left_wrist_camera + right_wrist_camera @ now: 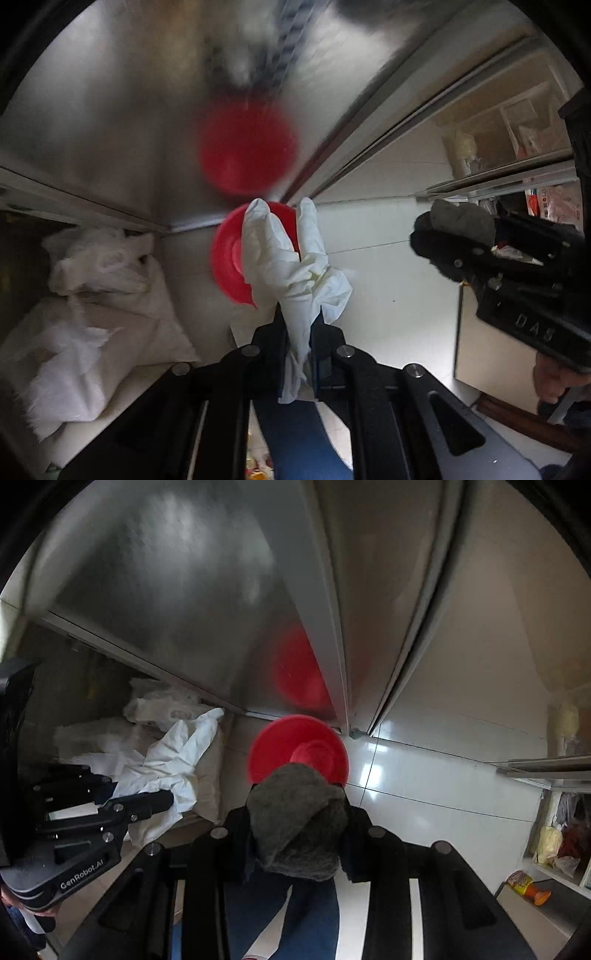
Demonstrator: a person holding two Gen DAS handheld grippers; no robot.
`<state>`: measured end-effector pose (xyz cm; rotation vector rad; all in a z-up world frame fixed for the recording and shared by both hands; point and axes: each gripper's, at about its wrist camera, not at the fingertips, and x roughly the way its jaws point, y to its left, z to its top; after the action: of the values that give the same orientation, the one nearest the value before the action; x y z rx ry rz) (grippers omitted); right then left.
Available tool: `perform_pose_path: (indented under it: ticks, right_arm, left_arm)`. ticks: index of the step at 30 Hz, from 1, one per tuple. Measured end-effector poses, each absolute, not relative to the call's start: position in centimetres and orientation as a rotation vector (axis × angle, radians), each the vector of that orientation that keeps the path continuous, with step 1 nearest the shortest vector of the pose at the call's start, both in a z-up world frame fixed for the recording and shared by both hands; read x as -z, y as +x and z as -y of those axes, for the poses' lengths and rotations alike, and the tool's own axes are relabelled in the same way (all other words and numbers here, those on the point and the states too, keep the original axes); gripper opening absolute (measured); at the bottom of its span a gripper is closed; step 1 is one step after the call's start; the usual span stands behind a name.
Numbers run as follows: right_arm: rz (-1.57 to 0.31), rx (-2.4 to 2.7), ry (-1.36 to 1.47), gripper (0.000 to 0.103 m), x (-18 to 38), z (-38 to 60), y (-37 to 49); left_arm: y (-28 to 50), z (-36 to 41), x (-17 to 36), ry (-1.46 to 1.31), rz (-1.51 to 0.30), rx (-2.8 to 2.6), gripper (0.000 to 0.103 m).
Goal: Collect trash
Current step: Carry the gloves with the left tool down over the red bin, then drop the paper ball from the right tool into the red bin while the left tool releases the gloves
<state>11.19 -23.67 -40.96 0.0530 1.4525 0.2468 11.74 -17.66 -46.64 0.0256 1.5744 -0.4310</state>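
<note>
Left gripper (162,799) body reads "GenRobot.AI".

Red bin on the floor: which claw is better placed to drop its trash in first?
Probably the right claw. Its grey rag hangs right in front of the red bin in its own view. The left claw grips a white glove that overlaps only the bin's edge.

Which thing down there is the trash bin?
Find the steel cabinet front and follow it down to the white tiled floor. The bin stands at its foot: small, round and bright red, unlike the white bags beside it.
</note>
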Motion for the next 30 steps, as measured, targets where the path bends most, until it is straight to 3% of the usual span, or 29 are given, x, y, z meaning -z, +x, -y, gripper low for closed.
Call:
perform_pose_path:
  ticks: [5, 7, 12, 21, 24, 30]
  right_arm:
    - [-1.459, -0.254, 0.06, 0.033, 43.7, 22.6, 12.3]
    - [-1.47, -0.263, 0.061, 0.033, 44.2, 23.2, 12.1]
    - [-1.48, -0.278, 0.05, 0.033, 44.7, 23.8, 11.7]
    - [-1.501, -0.318, 0.059, 0.033, 45.7, 23.4, 11.3]
    - [-1.502, -0.319, 0.048, 0.034, 46.5, 22.6, 11.5]
    - [-1.511, -0.306, 0.015, 0.037, 47.2, 21.5, 11.7]
  left_arm:
    - [13.1, 18.1, 50.0, 0.062, -1.593, 0.43, 0.009]
    - [13.2, 18.0, 50.5, 0.032, -1.595, 0.446, 0.03]
    - [13.1, 17.4, 50.8, 0.047, -1.586, 0.431, 0.061]
    - [12.6, 15.9, 51.2, 0.089, -1.58, 0.404, 0.062]
    - [12.7, 14.7, 51.6, 0.041, -1.568, 0.408, 0.074]
    - [12.7, 13.0, 51.9, 0.0, -1.553, 0.379, 0.084]
